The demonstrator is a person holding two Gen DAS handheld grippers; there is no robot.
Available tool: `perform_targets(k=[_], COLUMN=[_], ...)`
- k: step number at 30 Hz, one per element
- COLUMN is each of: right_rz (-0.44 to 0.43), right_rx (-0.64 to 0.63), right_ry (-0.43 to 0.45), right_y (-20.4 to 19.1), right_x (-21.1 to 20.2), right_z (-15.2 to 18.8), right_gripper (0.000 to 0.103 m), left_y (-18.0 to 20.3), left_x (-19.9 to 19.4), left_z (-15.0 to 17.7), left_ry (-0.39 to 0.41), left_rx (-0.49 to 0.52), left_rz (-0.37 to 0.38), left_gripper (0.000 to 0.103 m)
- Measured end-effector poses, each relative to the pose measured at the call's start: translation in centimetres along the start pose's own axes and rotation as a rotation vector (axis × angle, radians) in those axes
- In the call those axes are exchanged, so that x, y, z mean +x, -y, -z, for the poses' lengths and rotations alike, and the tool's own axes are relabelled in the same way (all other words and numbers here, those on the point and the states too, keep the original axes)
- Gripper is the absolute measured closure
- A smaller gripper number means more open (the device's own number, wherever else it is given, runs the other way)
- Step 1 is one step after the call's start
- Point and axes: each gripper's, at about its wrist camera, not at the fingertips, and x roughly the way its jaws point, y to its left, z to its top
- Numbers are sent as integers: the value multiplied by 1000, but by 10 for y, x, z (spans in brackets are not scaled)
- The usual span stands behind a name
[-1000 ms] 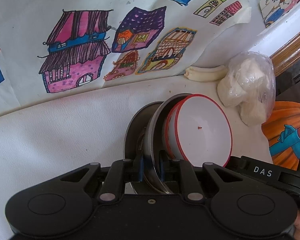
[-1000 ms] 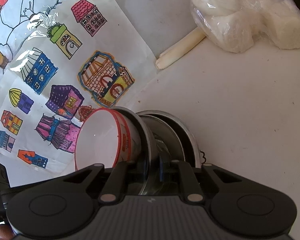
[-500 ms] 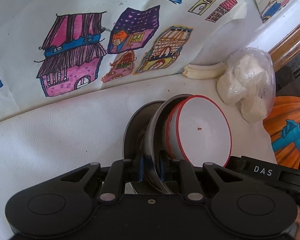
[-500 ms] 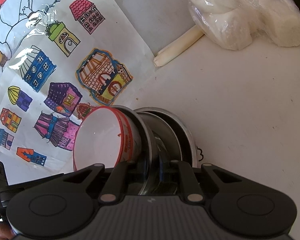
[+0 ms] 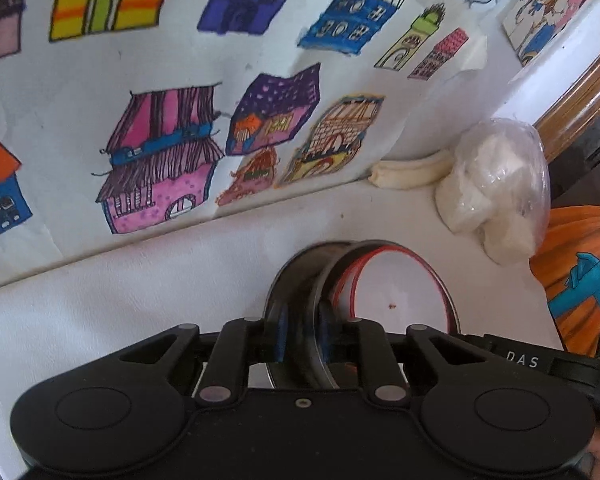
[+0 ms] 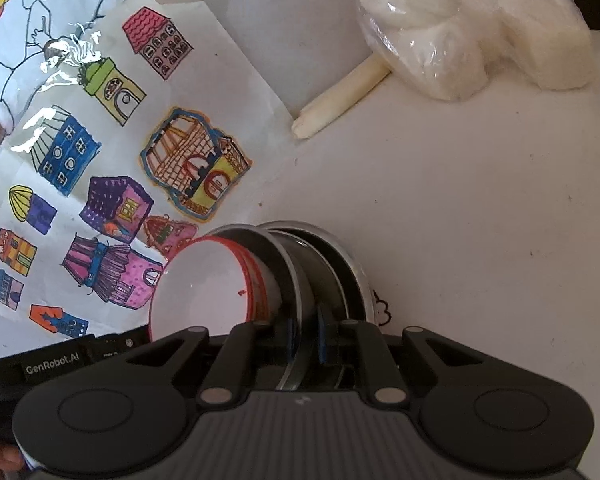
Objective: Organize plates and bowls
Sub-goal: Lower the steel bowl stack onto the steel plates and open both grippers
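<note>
From the left hand's camera, the drawing sheet of coloured houses fills the left and far side, its lower edge just short of the dishes. Bare white table lies open to the left of the stack. The left gripper pinches the rim of a metal bowl, with the red-rimmed white bowl nested inside it; a second metal bowl sits behind. To the right, a pale stick touches a plastic bag of white lumps, near the table edge. The right gripper is clamped on the same stack's metal rim, clear tabletop to its right. Since a second ago the left camera shows more drawing overhead; both grips are unchanged.
</note>
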Motion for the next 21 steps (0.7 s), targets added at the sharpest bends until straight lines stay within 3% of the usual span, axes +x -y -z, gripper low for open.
perform_targets(k=[11, 21], right_rz=[14, 20], right_rx=[15, 9], right_ry=[29, 89], right_y=[9, 13], right_x=[-8, -19], right_z=[1, 3], right_gripper=[89, 85], left_y=[0, 2], left_x=[-12, -21], left_z=[3, 6], left_ry=[39, 67], left_rx=[15, 19], left_rz=[0, -3], left_gripper=[85, 66])
